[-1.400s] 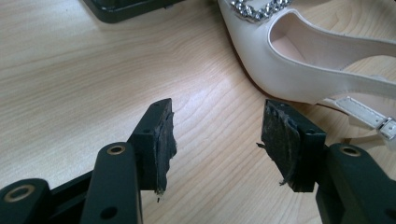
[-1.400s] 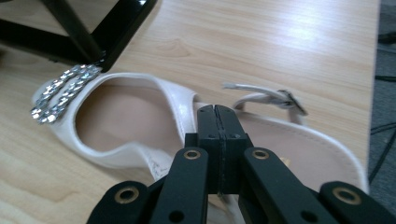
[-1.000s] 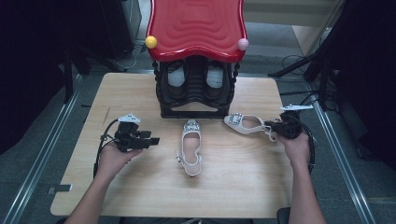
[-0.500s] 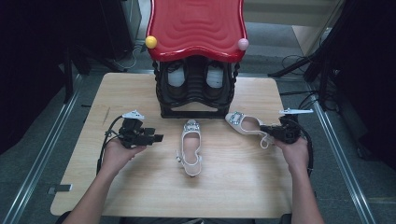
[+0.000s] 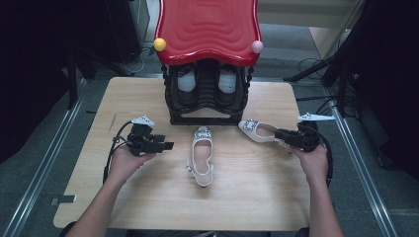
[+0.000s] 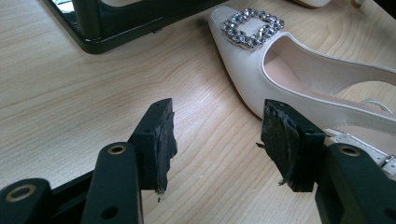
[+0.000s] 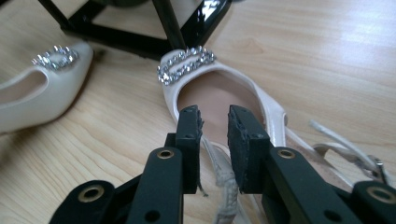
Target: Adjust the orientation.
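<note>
Two cream slingback shoes with jewelled buckles lie on the wooden table [image 5: 257, 197]. The middle shoe [image 5: 202, 159] points its toe at the rack. My left gripper [image 5: 168, 146] hovers open just left of it; in the left gripper view the shoe [image 6: 308, 70] lies ahead of the right jaw and nothing is between the pads of the left gripper [image 6: 215, 126]. The right shoe [image 5: 258, 130] lies by the rack's right foot. My right gripper [image 7: 215, 123] sits at its heel, jaws just opened a little, and the heel strap [image 7: 225, 179] runs loose between them.
A black shoe rack [image 5: 207, 101] with a red wavy top [image 5: 207, 27] stands at the table's far middle, with white-toed shoes inside. Its base bar [image 7: 140, 37] lies close behind both shoes. Metal rails run along both sides of the table.
The right shoe's heel has swung slightly toward the table's front with the right gripper, whose jaws have parted from the strap. The left gripper has crept a little to the right.
</note>
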Tool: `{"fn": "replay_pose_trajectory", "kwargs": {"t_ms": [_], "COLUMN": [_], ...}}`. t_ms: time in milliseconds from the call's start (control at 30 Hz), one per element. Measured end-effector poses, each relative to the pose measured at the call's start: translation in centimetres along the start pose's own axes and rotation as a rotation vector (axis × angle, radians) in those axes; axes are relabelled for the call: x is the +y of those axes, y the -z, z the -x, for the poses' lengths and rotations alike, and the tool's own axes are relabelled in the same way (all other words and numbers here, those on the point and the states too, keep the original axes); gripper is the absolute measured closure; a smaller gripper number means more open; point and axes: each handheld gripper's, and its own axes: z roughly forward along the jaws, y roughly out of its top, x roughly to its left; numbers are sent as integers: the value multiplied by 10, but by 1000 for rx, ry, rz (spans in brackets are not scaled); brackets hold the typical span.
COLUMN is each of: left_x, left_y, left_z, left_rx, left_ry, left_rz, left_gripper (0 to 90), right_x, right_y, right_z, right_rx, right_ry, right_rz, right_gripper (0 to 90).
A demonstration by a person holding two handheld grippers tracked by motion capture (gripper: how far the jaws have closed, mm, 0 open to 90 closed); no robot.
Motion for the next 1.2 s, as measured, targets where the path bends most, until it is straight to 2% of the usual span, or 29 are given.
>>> {"fn": "replay_pose_trajectory", "kwargs": {"t_ms": [67,133,200,367,600,700,933,1100,1200], "left_x": [0,-1,-2,-5,-7,-8,-10,-9,-8], "left_y": [0,0,1,3,5,5,8,8,7], "left_z": [0,0,0,-1,-1,-1,-3,-4,-3], "left_rx": [0,2,2,12,18,20,20,22,19], "left_ry": [-3,-2,0,5,10,9,16,18,19], "left_rz": [-3,-5,-3,-3,-1,-7,1,3,9], "left_gripper": [443,444,444,444,444,443,444,444,443], "right_x": [-1,-3,-4,-3,-2,0,4,9,12], "right_y": [-5,-13,-18,-29,-34,-35,-34,-28,-20], "right_z": [0,1,1,-3,-1,-1,-1,-10,-17], "right_rx": [-22,-23,-5,-2,1,-6,1,-22,-26], "right_ry": [19,22,23,43,34,49,62,89,81], "right_rz": [-25,-64,-90,-122,-119,-138,-162,-144,-107], "right_gripper": [737,727,731,732,775,828,864,877,886]}}
